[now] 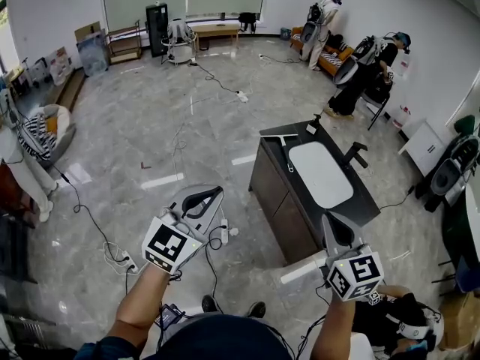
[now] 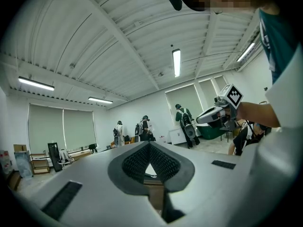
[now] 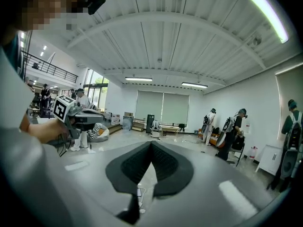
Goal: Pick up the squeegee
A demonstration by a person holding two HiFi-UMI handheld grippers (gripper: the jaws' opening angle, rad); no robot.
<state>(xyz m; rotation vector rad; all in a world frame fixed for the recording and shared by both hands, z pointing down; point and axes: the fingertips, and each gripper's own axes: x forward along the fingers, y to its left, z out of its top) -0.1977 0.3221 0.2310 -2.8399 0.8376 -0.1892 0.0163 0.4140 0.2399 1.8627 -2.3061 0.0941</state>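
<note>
Left hand-held gripper (image 1: 219, 191): jaws closed tip to tip, nothing between them, held about level over the floor (image 1: 150, 126). Right hand-held gripper (image 1: 328, 219): jaws also closed and empty, tipped slightly downward, at the near end of the dark bench (image 1: 279, 193).

Squeegee (image 1: 283, 142): lies flat on the bench top, well ahead of the right hand-held gripper and a little to its left; ahead and to the right of the left hand-held gripper. Neither touches it. Its blade sits at the far corner, handle pointing back toward the grippers, just beside the white basin (image 1: 321, 173). A black faucet (image 1: 355, 154) stands on the other side of the basin.
</note>
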